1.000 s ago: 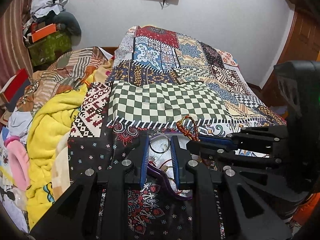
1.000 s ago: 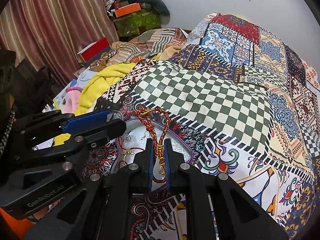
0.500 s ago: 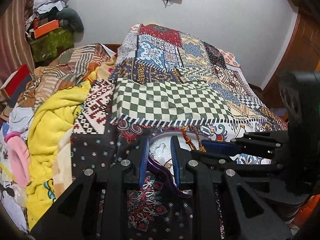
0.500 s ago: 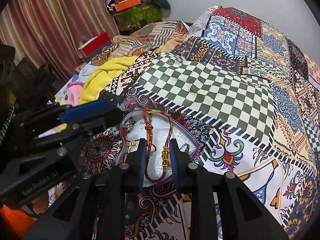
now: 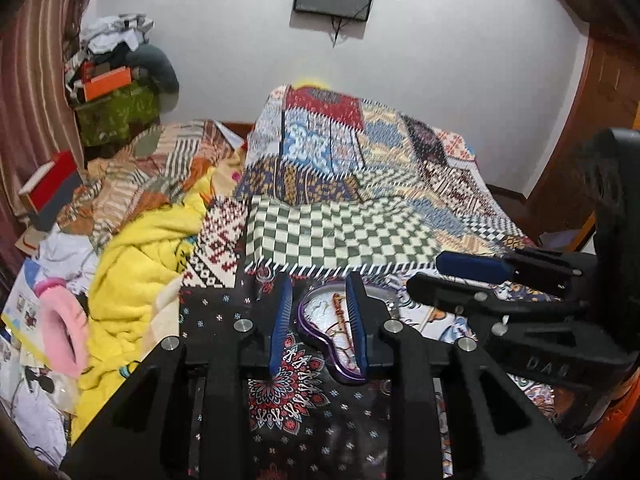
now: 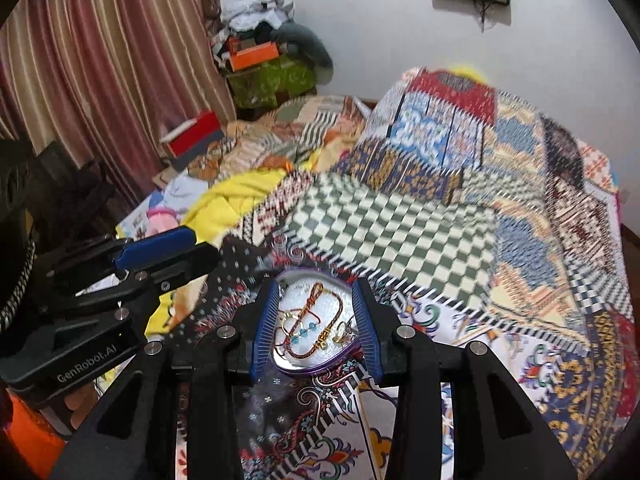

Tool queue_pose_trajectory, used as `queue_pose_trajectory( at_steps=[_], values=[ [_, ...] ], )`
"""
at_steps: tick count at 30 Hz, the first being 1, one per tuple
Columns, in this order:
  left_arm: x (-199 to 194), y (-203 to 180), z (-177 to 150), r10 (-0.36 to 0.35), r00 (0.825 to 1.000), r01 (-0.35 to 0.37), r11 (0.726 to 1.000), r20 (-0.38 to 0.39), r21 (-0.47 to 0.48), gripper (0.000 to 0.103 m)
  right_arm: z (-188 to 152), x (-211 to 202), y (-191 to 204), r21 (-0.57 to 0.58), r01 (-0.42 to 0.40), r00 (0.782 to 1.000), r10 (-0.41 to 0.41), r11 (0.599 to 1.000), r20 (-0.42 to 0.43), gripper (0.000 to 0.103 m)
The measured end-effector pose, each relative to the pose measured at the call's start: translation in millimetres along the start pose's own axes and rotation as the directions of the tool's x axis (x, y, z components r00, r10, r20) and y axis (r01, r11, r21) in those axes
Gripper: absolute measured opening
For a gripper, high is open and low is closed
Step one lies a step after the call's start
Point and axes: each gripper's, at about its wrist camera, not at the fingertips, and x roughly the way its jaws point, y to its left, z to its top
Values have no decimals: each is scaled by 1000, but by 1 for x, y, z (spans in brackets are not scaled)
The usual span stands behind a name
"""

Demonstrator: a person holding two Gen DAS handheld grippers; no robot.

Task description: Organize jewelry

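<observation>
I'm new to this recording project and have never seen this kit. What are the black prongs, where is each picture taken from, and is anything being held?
No robot arm here: a person holds a two-finger gripper in each hand, each with a wide-angle camera looking forward along its fingers. In the left wrist view the left gripper fills the foreground, with the right one at the side; the right wrist view looks along the right gripper. Both are open and hold nothing. Beneath them a patchwork bedspread carries a purple-rimmed tray. In the tray lie a red-and-gold cord bracelet, a chain with blue beads and other small pieces too small to name. A yellow blanket lies to the left.
</observation>
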Motion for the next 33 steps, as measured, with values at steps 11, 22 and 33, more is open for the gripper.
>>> queue_pose_trajectory(
  at_steps=[11,22,33],
  values=[
    [-115,-34,10,-6,973,-4,999,230,41,26,2,-134,34,-20,62,946,-53,998,319,35],
    [-226,-61,-13,15,878,-35,999,479,32,37,-33,-229,80,-13,102,807,-75,995,586,51],
    [-263,-78,-39,104,807,-144,989,581,22,74,-57,-252,87,57,207,723,-192,977,663,91]
  ],
)
